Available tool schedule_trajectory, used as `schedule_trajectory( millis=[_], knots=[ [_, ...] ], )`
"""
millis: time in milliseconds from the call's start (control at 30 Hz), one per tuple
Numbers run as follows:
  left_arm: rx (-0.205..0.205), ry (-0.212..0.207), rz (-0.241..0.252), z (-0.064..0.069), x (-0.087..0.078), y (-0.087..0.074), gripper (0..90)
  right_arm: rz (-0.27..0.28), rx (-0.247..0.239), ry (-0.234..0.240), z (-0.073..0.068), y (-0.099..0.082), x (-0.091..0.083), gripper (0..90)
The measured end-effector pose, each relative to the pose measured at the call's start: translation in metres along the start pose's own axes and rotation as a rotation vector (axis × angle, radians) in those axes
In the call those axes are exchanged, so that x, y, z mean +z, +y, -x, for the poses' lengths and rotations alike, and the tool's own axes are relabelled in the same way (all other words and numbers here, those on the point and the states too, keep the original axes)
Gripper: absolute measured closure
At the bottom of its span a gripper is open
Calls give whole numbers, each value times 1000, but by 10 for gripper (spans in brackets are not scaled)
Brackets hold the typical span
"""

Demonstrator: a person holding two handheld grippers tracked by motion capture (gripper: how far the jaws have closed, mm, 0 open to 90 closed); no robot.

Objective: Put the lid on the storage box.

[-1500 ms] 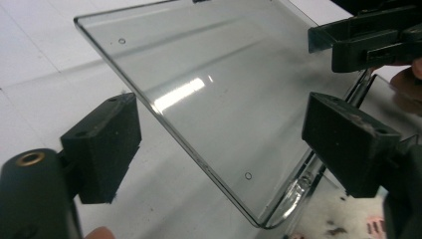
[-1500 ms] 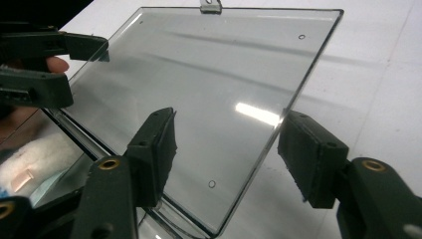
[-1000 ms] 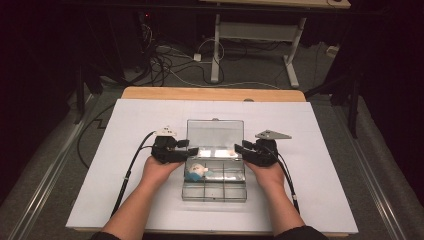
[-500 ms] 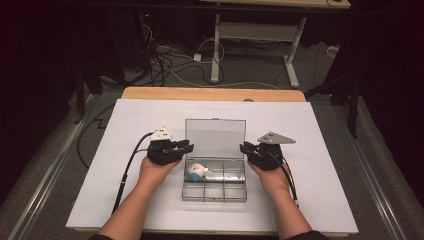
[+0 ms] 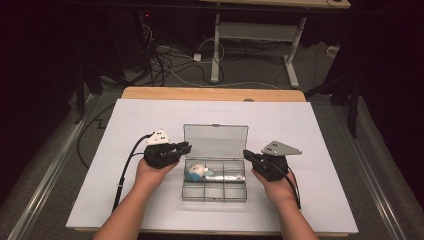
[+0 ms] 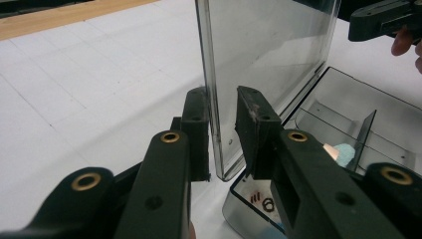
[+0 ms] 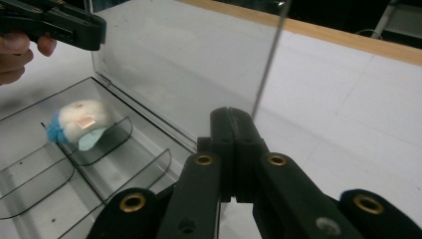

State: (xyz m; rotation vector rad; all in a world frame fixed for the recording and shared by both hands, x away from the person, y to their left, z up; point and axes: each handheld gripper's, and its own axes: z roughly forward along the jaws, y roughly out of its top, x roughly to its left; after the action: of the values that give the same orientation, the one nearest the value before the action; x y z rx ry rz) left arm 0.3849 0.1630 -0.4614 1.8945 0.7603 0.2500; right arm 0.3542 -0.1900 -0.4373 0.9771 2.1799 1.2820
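High view: the person is working the lid of a clear compartment box sitting mid-counter, long axis running left-right across the picture, and the lid is standing nearly upright off the far hinge, so the open side is facing up and toward the person. The left tool is sitting at the lid's left end and the right tool at its right end. Left gripper view: the left tool has just been closing and is straddling the lid's side edge, but a gap is showing on one side, so it's not pinching yet; a white and blue fluffy thing is lying in a compartment. Right gripper view: the right tool has just been closing too, and it's now pressed together on nothing, just in front of the lid's other edge, with the fluffy thing sitting inside the box. My guess is it's the lid-handling step, and the next move is calling for the left tool finishing its pinch squarely on that thin edge before swinging it about the hinge.
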Motion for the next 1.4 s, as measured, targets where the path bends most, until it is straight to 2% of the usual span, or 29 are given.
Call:
schedule_trajectory(
  millis=[333, 667, 833, 1233, 1400],
  knots=[
    [22, 6, 15, 8, -5, -3, 737, -3, -19, 29, -10, 5, 7, 900],
    [38, 10, 10, 12, -8, -4, 734, -11, -23, 26, -12, 6, 7, 900],
    [50, 18, 1, 13, -10, -8, 733, -22, -43, 21, -14, 5, 6, 900],
    [44, 24, 7, 17, -16, -14, 706, -15, -42, 21, -17, 2, 4, 900],
    [24, 28, 5, 17, -20, -21, 707, -15, -46, 24, -19, 0, 3, 900]
  ],
)
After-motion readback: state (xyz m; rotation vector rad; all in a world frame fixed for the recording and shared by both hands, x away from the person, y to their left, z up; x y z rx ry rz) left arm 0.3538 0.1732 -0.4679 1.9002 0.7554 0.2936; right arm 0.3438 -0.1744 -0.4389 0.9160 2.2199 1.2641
